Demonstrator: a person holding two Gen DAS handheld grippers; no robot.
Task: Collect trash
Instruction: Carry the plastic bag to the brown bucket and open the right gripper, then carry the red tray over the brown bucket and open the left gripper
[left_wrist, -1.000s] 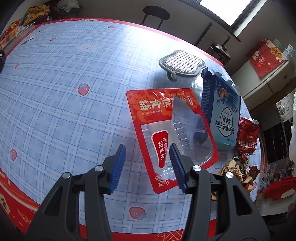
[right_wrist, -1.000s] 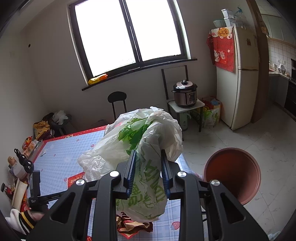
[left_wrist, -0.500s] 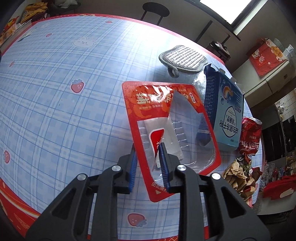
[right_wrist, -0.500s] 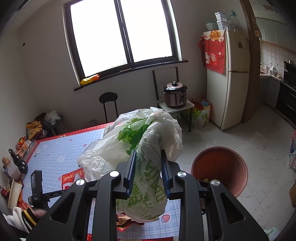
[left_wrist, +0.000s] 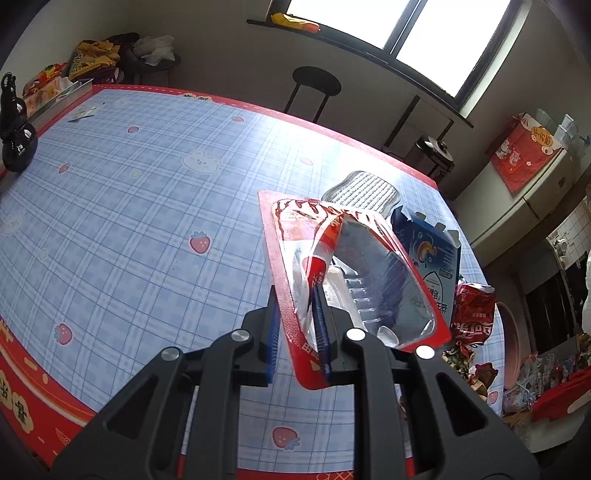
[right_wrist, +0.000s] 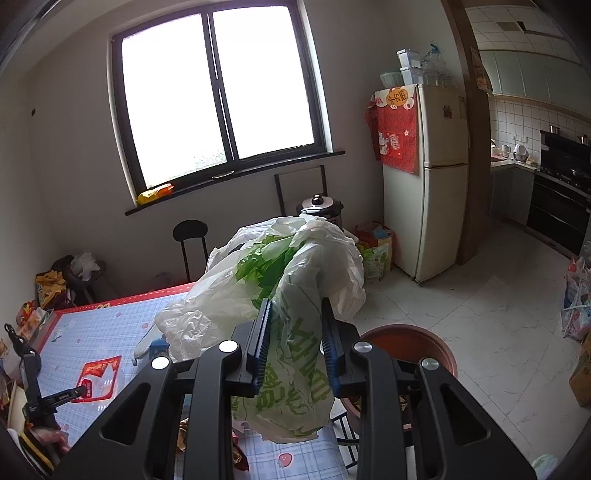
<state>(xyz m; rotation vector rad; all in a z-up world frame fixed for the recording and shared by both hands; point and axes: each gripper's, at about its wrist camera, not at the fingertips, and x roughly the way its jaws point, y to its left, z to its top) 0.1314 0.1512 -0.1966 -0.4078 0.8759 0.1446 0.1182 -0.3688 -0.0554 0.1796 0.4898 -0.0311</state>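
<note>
Currently the left gripper has its blue ribbed pads pinching the near edge of a flat red-bordered snack package with a clear moulded plastic tray, tilted up off the blue plaid tablecloth with its far end toward the window. Package looks very light, thin and crackly; the clear blister is stiff-ish but flexes, the film is glossy and probably slippery, so the red sealed rim is the sensible hold, not the bulging window. Right gripper has its pads clamped on the gathered neck of a crumpled white plastic bag with green print, soft, thin and limp, billowing above the fingers and sagging below them.

More trash sits at the right side of the table: an open blue cardboard box, rigid with flaps up; a crushed red drink can; brown crumpled paper scraps at the near right edge. A grey ribbed mesh pad lies just behind the package. A round terracotta-coloured basin stands on the floor past the table's right end.
</note>
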